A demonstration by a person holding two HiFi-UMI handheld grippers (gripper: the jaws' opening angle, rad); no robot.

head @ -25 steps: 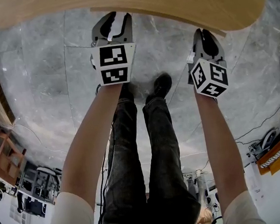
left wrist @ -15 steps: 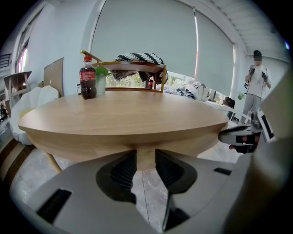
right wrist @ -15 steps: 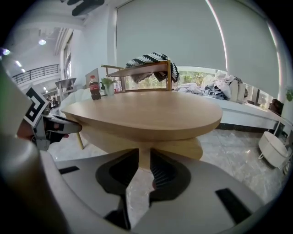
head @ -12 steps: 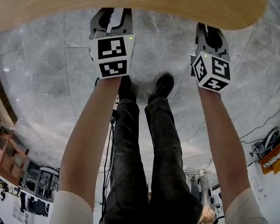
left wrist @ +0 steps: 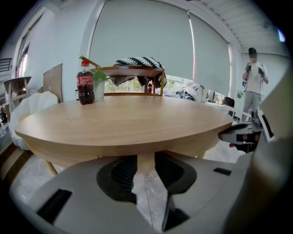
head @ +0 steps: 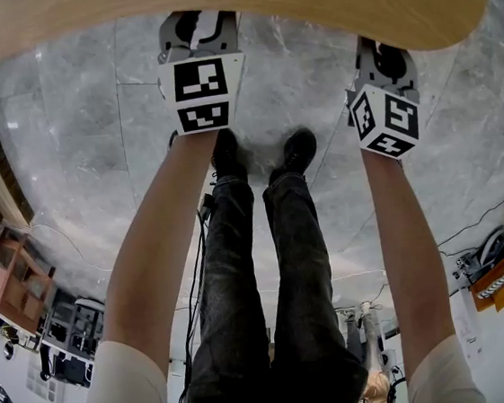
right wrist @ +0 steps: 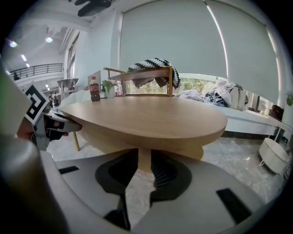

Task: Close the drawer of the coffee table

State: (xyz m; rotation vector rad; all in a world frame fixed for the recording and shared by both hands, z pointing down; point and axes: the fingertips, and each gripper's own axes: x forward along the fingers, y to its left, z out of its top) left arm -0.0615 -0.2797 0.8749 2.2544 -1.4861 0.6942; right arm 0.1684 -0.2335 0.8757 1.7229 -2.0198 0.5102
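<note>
The round wooden coffee table [head: 239, 8] fills the top of the head view, and I cannot pick out a drawer in any view. My left gripper [head: 197, 32] reaches under the table's near edge, with only its marker cube clear of it. In the left gripper view the left gripper [left wrist: 145, 161] is open, and a pale table leg [left wrist: 145, 160] shows through the gap. My right gripper [head: 383, 53] sits at the edge further right. Seen from its own view, the right gripper [right wrist: 144, 157] has its jaws opening, with nothing held between them.
A cola bottle [left wrist: 84, 87] and a green cup [left wrist: 99, 84] stand on the far side of the tabletop. Behind them is a wooden rack with striped cloth [left wrist: 137, 64]. A person [left wrist: 252, 87] stands at the far right. My shoes [head: 296, 150] rest on the marble floor.
Both grippers have moved forward toward the table, and their fingertips are now tucked under its edge in the head view.
</note>
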